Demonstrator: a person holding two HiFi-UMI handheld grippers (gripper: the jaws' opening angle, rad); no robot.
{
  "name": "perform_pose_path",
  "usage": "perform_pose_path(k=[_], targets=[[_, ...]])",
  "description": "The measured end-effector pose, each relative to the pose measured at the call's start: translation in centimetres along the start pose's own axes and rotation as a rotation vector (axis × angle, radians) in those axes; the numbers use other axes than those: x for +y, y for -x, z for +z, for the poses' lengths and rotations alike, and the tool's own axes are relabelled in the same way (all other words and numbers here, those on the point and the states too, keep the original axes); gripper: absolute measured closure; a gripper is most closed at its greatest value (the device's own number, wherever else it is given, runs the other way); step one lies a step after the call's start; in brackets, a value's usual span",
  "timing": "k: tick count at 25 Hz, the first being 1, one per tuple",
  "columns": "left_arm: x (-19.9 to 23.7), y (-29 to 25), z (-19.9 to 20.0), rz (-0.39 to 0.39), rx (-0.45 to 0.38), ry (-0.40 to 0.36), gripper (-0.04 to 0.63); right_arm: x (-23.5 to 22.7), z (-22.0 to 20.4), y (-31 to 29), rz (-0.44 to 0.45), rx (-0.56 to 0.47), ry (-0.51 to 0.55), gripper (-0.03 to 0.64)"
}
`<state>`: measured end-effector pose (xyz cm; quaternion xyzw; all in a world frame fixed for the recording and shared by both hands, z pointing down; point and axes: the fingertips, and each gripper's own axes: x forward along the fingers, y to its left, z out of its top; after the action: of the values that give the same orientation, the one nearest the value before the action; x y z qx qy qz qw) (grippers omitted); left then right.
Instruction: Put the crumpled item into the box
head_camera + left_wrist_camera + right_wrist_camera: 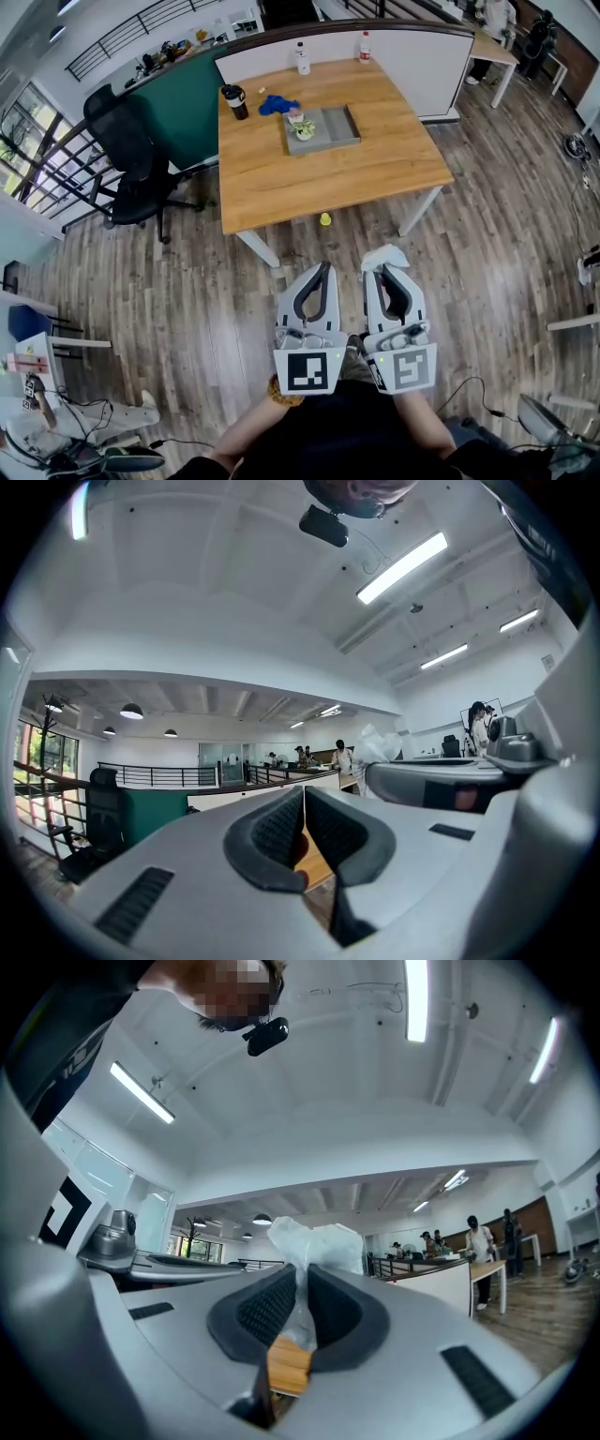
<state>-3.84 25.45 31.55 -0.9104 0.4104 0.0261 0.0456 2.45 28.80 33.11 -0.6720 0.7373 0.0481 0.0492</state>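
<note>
Open office, wood floor: the bench [309, 183] with the box [336, 129] stands well ahead of the person. Right tongs [302, 1279] pinch the crumpled item [314, 1239]; left tongs [305, 803] are closed and empty. It looks grasped but not yet delivered.

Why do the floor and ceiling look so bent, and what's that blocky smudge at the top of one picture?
Head view: the wide lens bows the floorboards and table edges. Left gripper view: dark rounded corners, glaring ceiling strip light. Right gripper view: the blocky patch was added afterwards to hide a face; same curved distortion.
</note>
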Motion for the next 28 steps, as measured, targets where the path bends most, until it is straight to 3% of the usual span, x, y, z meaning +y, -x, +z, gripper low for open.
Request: perform_pose_path(k=[7, 11, 15, 28], targets=[[-2.7, -2.9, -0.2, -0.001, 0.013, -0.004, 0.571, -4.3, -0.3, 0.1, -0.008, 0.005, -0.019, 0.571], [-3.9, -4.2, 0.1, 0.011, 0.009, 0.006, 0.570, -6.6, 1.5, -0.3, -0.025, -0.030, -0.028, 0.571], [-5.1, -4.9, 0.5, 0.012, -0.007, -0.031, 0.570, -8.1, 2.0, -0.1, -0.017, -0.049, -0.029, 0.571], [-5.9, -6.2, 0.0, 0.033, 0.009, -0.008, 0.569, -9.5, 1.6, -0.5, -0.004, -0.038, -0.033, 0.571]])
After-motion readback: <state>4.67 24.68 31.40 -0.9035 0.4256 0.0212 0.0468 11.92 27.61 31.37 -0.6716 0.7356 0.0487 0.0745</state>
